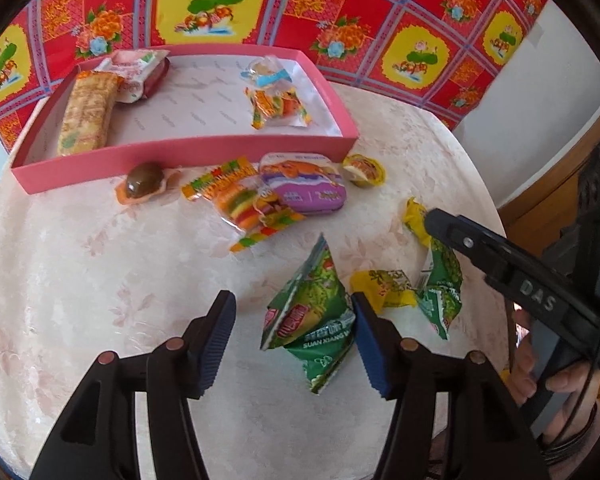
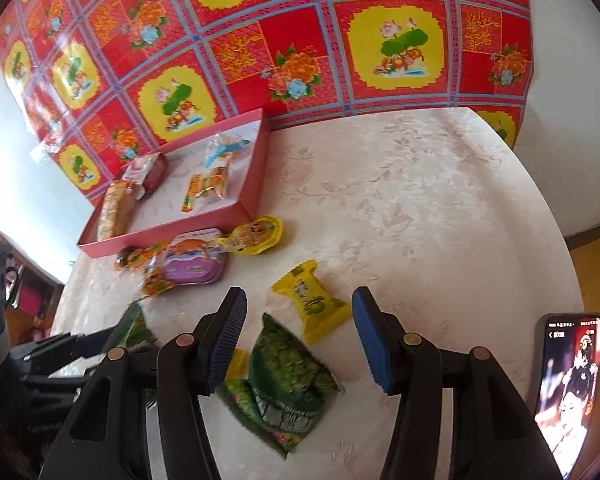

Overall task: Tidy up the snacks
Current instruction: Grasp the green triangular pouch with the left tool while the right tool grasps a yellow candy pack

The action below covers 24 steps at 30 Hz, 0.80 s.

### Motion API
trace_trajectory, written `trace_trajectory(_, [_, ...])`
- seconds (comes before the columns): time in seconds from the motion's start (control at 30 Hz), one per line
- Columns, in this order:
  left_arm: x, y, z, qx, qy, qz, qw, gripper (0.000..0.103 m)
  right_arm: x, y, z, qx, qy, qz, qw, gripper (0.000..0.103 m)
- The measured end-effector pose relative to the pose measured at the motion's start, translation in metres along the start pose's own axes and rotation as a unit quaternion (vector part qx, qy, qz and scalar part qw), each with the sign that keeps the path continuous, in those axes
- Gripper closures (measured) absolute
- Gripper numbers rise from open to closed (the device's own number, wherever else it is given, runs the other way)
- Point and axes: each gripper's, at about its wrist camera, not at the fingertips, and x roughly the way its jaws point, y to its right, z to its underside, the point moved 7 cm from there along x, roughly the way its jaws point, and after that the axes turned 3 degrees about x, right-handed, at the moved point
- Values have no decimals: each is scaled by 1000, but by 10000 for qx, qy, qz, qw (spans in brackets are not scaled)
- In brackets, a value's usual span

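Left wrist view: left gripper (image 1: pixel 294 330) fingers spread apart, a green triangular snack packet (image 1: pixel 306 320) on the counter (image 1: pixel 100 280) between them, its edge right by the right-hand finger (image 1: pixel 370 344); cannot tell if it touches. Just beyond lie yellow wrapped candies (image 1: pixel 384 286). Right wrist view: right gripper (image 2: pixel 298 338) fingers likewise apart, gripping nothing, with a green pea packet (image 2: pixel 288 376) flat on the counter between them and a yellow candy (image 2: pixel 312 300) just past the tips. Farther out: purple tin (image 2: pixel 194 266), gummy packs, a jelly cup (image 2: pixel 256 236), then the pink box (image 2: pixel 256 168) holding several snacks. Phone (image 2: pixel 568 384) at right edge.
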Motion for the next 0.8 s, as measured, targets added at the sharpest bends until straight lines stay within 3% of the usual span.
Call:
trace_trajectory(0.33, [5,8,1,322,111,-150,9993,41,18,-1,3,-28,-86,84,9999,47])
trace_trajectory(0.43, [5,9,1,357,137,-101,9992,46,20,0,3,-53,-65,139,9999,48])
trace_trajectory(0.53, [4,12,0,386,164,-19,9991,59,21,0,3,-107,-30,213,9997,53])
trace_trajectory(0.8, [1,6,0,459,211,-141,9986,61,22,-6,5,-229,-18,143,9996,74])
